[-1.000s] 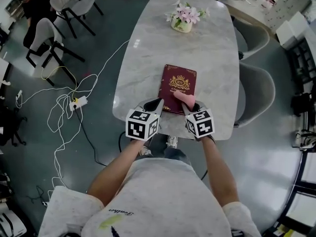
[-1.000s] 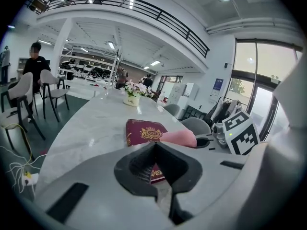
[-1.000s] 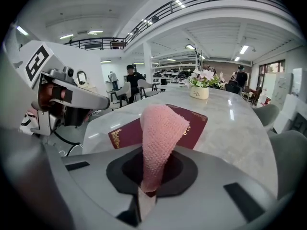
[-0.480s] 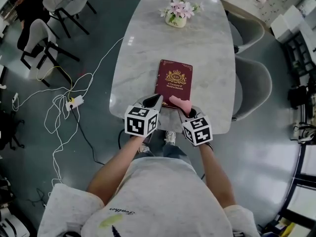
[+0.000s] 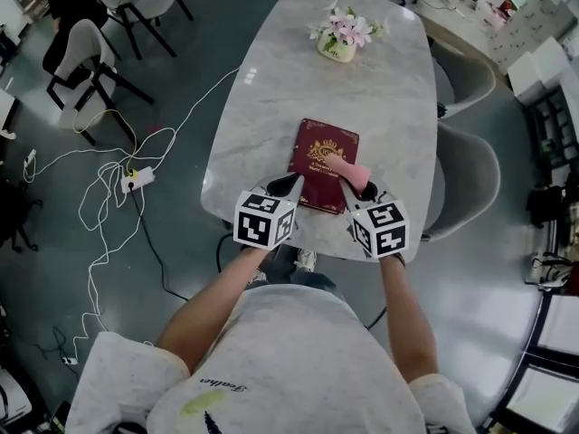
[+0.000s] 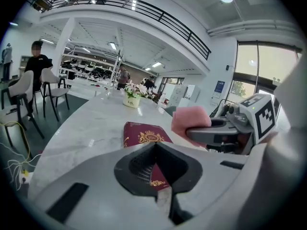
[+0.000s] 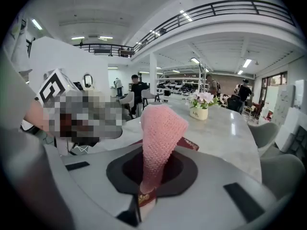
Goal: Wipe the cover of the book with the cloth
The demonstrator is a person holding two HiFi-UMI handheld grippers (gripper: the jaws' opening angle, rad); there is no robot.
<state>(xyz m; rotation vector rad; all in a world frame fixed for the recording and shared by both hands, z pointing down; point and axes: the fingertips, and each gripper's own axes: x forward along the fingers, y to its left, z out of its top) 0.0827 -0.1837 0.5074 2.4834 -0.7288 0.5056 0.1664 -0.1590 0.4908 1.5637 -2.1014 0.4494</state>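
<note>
Since half a second ago the pink cloth [image 5: 351, 172] has slid from the near corner of the book [image 5: 317, 156] to its right edge. On the marble table [image 5: 262, 134], the left gripper [image 5: 286, 186], jaws pressed together and empty, sits at the book's near-left corner; the right gripper [image 5: 355, 193] pinches the cloth. Wiping seems under way, with much of the cover left. Only the right gripper view shows the clamped fold; only the head view shows where it lies.
</note>
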